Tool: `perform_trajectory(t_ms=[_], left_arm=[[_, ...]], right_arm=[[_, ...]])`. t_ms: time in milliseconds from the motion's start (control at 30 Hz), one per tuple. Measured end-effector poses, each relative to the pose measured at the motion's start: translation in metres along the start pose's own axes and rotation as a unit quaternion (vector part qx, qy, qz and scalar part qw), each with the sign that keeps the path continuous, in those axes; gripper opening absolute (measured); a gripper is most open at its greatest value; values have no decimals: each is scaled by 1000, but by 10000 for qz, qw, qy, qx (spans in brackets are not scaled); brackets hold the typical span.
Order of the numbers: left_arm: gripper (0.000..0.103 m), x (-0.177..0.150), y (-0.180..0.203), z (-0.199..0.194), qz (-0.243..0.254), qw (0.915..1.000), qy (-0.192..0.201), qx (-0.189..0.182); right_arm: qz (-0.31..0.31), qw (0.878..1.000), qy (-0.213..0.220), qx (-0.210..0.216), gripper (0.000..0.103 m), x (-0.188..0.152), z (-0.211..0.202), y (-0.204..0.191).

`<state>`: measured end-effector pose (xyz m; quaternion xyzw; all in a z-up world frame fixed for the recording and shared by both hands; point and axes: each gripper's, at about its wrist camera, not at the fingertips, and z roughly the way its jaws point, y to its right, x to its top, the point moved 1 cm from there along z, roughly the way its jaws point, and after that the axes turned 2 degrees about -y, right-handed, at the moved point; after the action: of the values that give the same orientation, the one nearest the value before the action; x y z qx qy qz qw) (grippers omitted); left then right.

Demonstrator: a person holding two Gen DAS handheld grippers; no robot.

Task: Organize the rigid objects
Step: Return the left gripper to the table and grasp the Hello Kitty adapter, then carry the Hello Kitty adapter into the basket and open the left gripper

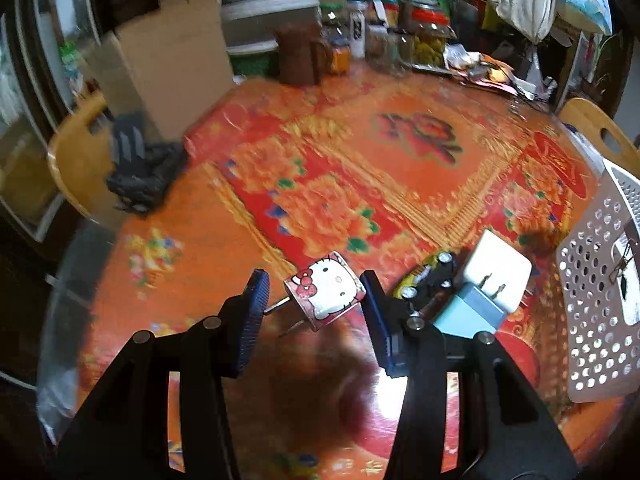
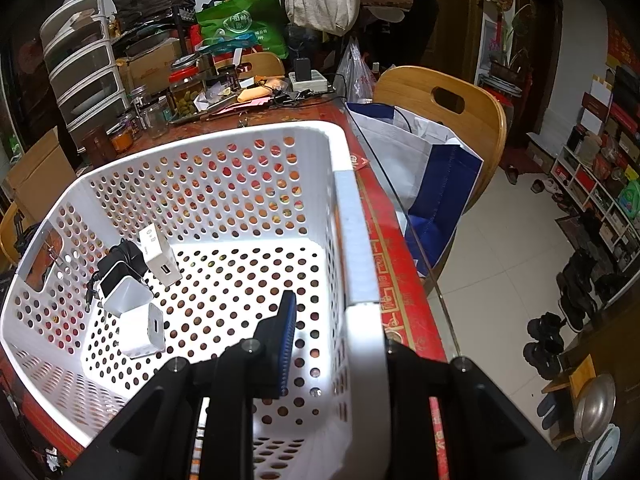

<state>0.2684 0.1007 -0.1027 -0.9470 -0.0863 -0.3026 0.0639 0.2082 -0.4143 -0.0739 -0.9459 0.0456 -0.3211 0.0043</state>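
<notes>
The round table's red-and-orange floral cloth (image 1: 360, 184) lies under a glossy clear sheet that throws back a bright glare at 6 o'clock, and on it the Hello Kitty printed plug adapter (image 1: 326, 290) looks like smooth shiny plastic with thin bare-metal prongs. At 3 o'clock the white perforated plastic basket (image 2: 360, 248) has a smooth, slightly glossy rim, and the white rectangular charger blocks (image 2: 142, 330) inside it look smooth and satin. The ribbed blue finger pads (image 1: 256, 316) look matt and rubbery on matt black plastic arms, and the curved chair back (image 2: 440, 96) at 1 o'clock is smooth pale wood.
</notes>
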Motion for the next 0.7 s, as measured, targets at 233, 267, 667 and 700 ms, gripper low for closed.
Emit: perform_trajectory(t_ms=[233, 267, 667, 700], left_arm=[[44, 1, -11, -10, -118, 9999, -55, 23], [44, 1, -10, -12, -112, 9999, -53, 3], [45, 28, 46, -76, 358, 9984, 437, -6], [45, 31, 59, -89, 481, 9973, 554, -74]], right_arm=[[-4, 10000, -7, -2, 23, 0, 0, 0], [-11, 10000, -9, -2, 23, 0, 0, 0], [-37, 10000, -20, -7, 23, 2, 0, -1], [-36, 10000, -19, -6, 23, 2, 0, -1]])
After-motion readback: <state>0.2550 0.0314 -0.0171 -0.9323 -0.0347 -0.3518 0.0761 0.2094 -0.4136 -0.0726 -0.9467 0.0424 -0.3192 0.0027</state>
